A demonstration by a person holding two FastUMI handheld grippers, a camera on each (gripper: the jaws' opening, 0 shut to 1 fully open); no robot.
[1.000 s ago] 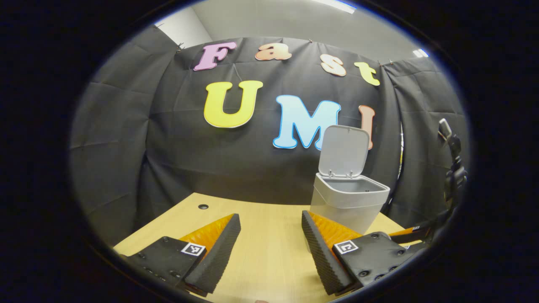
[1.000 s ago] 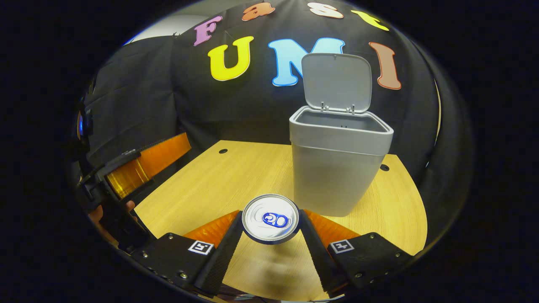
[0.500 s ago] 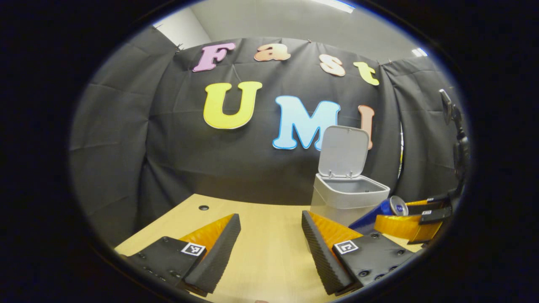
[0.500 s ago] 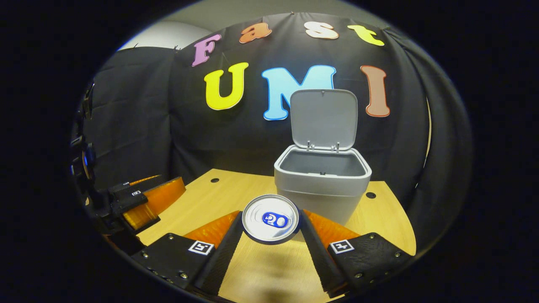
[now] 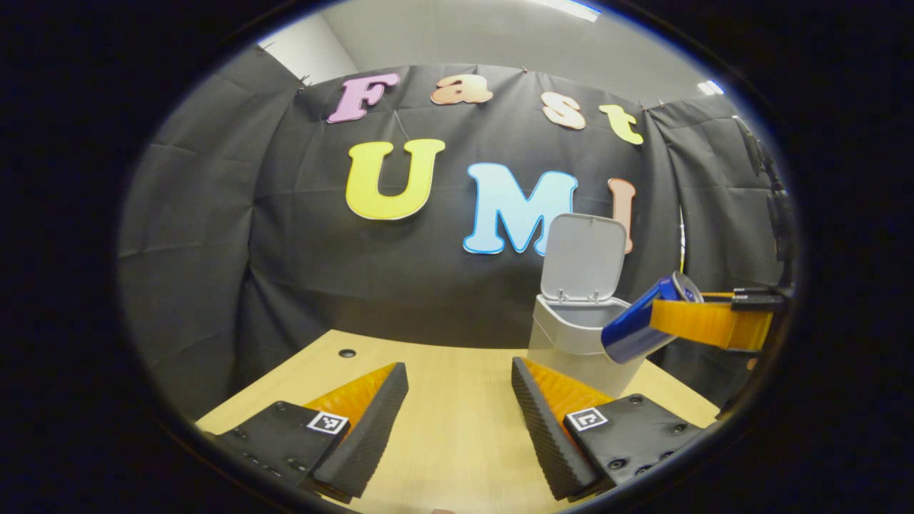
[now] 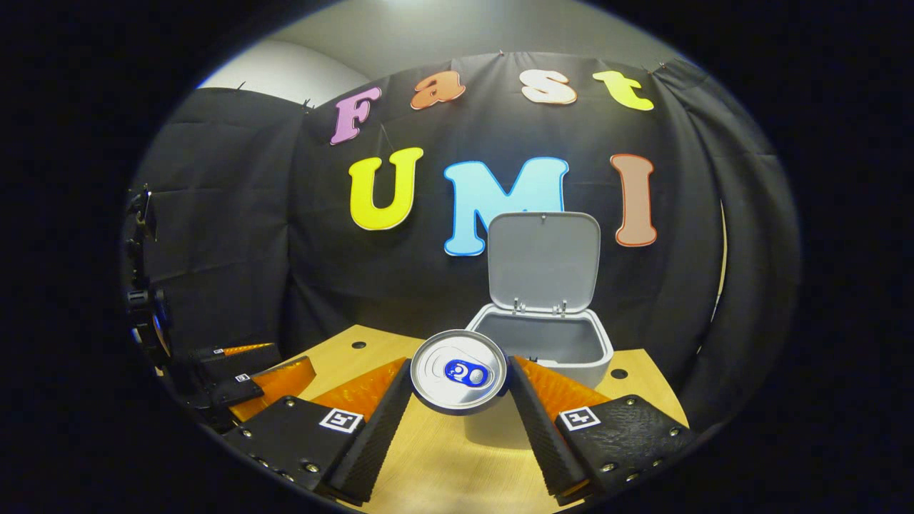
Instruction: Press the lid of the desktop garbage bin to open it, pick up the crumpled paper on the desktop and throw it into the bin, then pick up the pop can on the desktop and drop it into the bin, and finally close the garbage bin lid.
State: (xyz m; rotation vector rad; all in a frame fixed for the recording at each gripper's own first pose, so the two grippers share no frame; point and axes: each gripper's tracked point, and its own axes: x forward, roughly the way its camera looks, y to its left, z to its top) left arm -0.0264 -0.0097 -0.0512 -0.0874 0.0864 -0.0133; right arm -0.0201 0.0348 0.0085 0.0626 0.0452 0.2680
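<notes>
A grey garbage bin [image 6: 564, 351] stands on the wooden table with its lid [image 6: 544, 261] swung up and open. My right gripper [image 6: 459, 389] is shut on a blue pop can [image 6: 458, 371], whose silver top faces the camera, held in the air in front of the bin's mouth. In the left gripper view the same can [image 5: 639, 327] hangs tilted beside the bin [image 5: 577, 341], higher than its rim, in the other gripper's fingers [image 5: 707, 321]. My left gripper [image 5: 457, 414] rests low over the table, open with nothing between its fingers.
The wooden table [image 5: 457, 371] has small cable holes [image 5: 347, 353] near its far edge, and another hole [image 6: 619, 373] beside the bin. The black cloth wall stands close behind the bin. The left gripper [image 6: 243, 378] shows at the left of the right gripper view.
My right gripper has risen with the pop can, from low in front of the bin to higher than its rim. The left gripper has stayed still.
</notes>
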